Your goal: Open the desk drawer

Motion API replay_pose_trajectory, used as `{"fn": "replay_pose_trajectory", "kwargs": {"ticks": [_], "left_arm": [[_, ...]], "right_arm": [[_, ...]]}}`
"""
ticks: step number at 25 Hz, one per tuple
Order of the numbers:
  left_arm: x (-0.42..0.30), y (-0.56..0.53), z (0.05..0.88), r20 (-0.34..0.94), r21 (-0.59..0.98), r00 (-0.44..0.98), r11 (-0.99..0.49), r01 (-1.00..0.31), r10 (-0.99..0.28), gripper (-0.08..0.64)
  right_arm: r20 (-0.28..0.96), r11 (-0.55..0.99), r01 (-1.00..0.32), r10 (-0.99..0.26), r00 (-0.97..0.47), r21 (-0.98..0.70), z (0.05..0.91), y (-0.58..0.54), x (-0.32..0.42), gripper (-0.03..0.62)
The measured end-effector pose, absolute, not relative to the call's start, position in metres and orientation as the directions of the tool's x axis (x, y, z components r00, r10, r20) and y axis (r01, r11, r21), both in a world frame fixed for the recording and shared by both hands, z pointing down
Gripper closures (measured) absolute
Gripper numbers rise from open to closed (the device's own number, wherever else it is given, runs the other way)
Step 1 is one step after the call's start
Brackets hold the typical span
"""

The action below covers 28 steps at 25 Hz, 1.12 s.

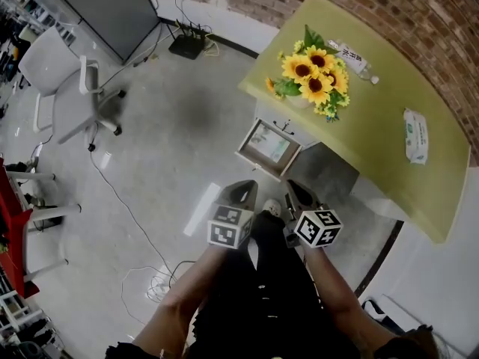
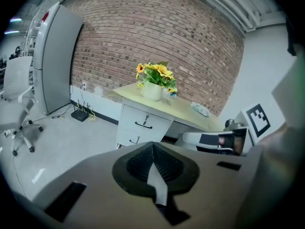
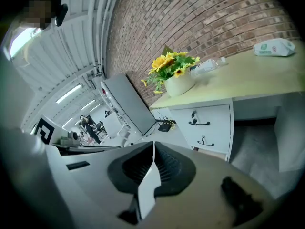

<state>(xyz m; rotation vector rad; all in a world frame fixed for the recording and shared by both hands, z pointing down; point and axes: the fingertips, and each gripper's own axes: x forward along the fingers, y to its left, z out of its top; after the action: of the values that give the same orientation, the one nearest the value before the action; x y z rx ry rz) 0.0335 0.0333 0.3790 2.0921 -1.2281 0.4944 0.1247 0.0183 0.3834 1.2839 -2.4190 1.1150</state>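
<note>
- Right up close: left gripper and right gripper side by side above dark trousers, each topped by a black-and-white marker cube, pointed toward the desk and well short of it.
- Left gripper: jaws pressed together tip to tip, nothing between them.
- Right gripper: same story, closed on itself and holding nothing.
- Biggest thing out there: brick wall, red-brown, running behind everything.
- Next, the desk, with a yellow-green top, set against that wall.
- Under the flower end of it, a white drawer unit, standing on the grey floor.
- Top drawer over lower drawer: fronts flush and shut, a dark bar handle on each and a small dark fitting just above it.
- Sunflowers in a white pot, on the desktop directly above the drawers.
- Tissue pack, white with green print too small to read, lying well along the desk from the flowers.
- Clear bottle on its side just beside the flowers, label there but not legible.
</note>
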Motion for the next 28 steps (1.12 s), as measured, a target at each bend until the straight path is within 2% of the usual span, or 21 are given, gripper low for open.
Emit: {"fn": "replay_pose_trajectory", "kwargs": {"ticks": [10, 14, 19, 28], "left_arm": [[0.015, 0.019, 0.410, 0.629, 0.337, 0.440, -0.285, -0.897, -0.641, 0.551], [0.015, 0.017, 0.431, 0.637, 0.348, 0.441, -0.274, -0.896, -0.632, 0.551], [0.017, 0.023, 0.461, 0.655, 0.375, 0.454, -0.261, -0.890, -0.604, 0.551], [0.018, 0.027, 0.531, 0.706, 0.399, 0.457, -0.229, -0.888, -0.541, 0.551]], "right_arm": [[0.441, 0.240, -0.702, -0.633, -0.637, -0.670, 0.415, 0.004, 0.115, 0.574], [0.462, 0.183, -0.693, -0.625, -0.629, -0.697, 0.443, 0.002, 0.117, 0.574], [0.498, 0.075, -0.681, -0.626, -0.600, -0.728, 0.477, -0.001, 0.120, 0.574], [0.467, -0.055, -0.574, -0.648, -0.602, -0.817, 0.547, -0.015, 0.106, 0.574]]}}
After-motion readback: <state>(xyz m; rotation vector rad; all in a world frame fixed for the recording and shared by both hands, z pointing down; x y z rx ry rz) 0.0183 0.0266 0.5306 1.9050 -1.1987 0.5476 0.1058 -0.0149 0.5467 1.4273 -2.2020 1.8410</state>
